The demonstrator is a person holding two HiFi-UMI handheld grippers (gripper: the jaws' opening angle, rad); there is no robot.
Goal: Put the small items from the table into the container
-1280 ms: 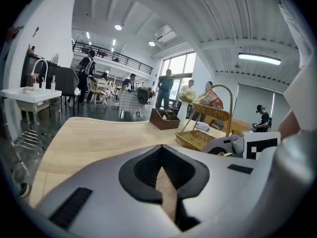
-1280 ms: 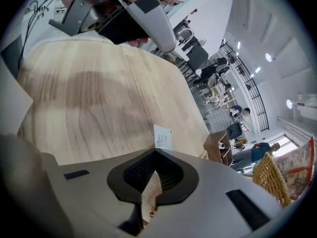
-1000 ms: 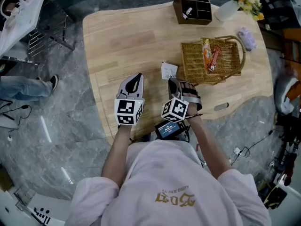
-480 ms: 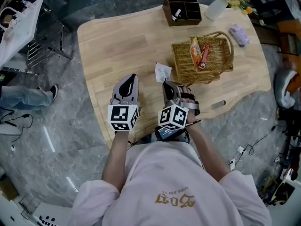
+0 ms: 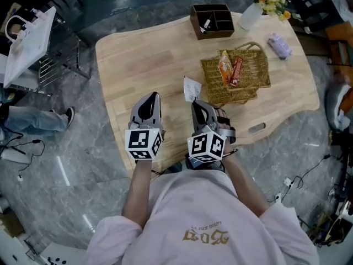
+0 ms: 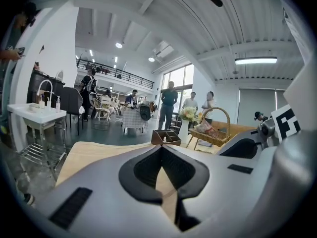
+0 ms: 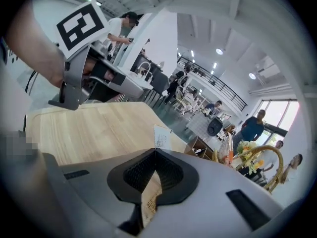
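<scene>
Where table [image 5: 143,54] smooth, wicker basket [image 5: 255,73] woven.

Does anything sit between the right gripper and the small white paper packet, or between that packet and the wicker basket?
Nothing visible does. The small white paper packet lies on bare wood just ahead of the shut, empty right gripper and close beside the open-topped woven wicker basket.

No legible text; gold print on the shirt [image 5: 206,235] and black print on the paper slip [image 5: 191,88] too small.
</scene>
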